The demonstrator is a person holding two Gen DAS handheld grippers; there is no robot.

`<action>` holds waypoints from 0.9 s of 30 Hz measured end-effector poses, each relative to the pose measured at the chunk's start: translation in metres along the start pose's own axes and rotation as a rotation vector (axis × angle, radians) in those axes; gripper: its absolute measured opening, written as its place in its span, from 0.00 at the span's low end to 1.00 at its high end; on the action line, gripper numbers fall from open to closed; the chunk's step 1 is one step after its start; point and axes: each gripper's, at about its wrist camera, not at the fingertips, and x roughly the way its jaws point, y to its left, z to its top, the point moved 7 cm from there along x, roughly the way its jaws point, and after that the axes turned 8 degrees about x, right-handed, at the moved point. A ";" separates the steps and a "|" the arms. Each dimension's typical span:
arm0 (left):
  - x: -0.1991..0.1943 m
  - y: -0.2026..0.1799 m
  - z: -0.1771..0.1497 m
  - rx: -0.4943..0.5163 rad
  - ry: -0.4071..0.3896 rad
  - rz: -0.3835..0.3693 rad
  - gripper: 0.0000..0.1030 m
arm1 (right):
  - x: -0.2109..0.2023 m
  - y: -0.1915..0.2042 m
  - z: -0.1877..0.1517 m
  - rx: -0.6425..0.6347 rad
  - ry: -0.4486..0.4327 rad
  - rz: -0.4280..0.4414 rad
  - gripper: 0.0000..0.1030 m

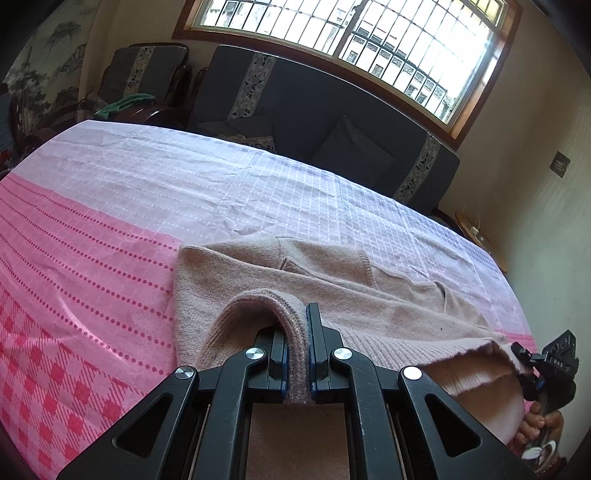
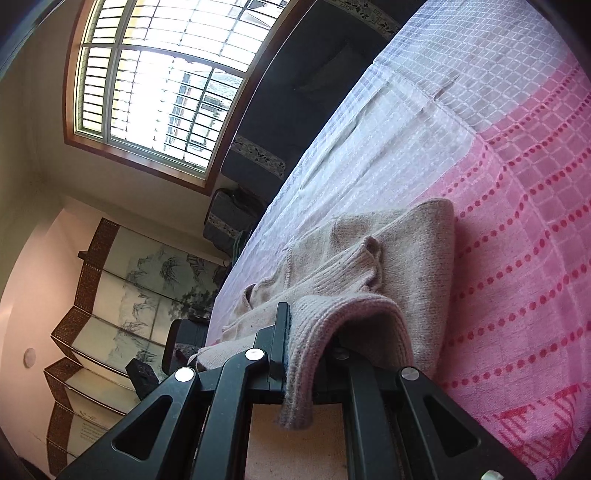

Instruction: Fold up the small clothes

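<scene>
The left gripper (image 1: 297, 354) is pinched tight on the ribbed hem of a beige knit sweater (image 1: 332, 291), the fold of wool squeezed between its two black fingers and arching up to its left. The right gripper (image 2: 299, 354) likewise clamps a ribbed edge of the sweater (image 2: 406, 251), which drapes over its right finger and hides it. In the left wrist view the right gripper (image 1: 543, 365) shows low at the far right, at the lifted hem. Just ahead of both grippers the rest of the sweater lies flat on the tabletop, a sleeve cuff (image 2: 369, 254) folded across its body. The tabletop carries a pink and white checked cloth (image 1: 92, 266) reaching well past the garment. Beyond its far edge stands a dark sofa (image 1: 314, 118) under a barred window (image 1: 351, 33)
</scene>
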 end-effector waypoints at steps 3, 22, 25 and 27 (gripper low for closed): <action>0.003 0.001 0.000 0.002 -0.031 -0.022 0.08 | 0.001 -0.004 -0.001 0.014 -0.006 0.006 0.08; 0.016 0.008 0.000 -0.038 -0.026 -0.053 0.08 | 0.005 -0.010 0.008 0.074 0.005 0.001 0.09; 0.015 0.008 0.003 -0.058 -0.026 -0.066 0.08 | 0.006 -0.010 0.008 0.085 0.010 -0.001 0.09; 0.016 0.008 0.007 -0.070 -0.023 -0.074 0.08 | 0.007 -0.009 0.010 0.093 0.010 0.001 0.09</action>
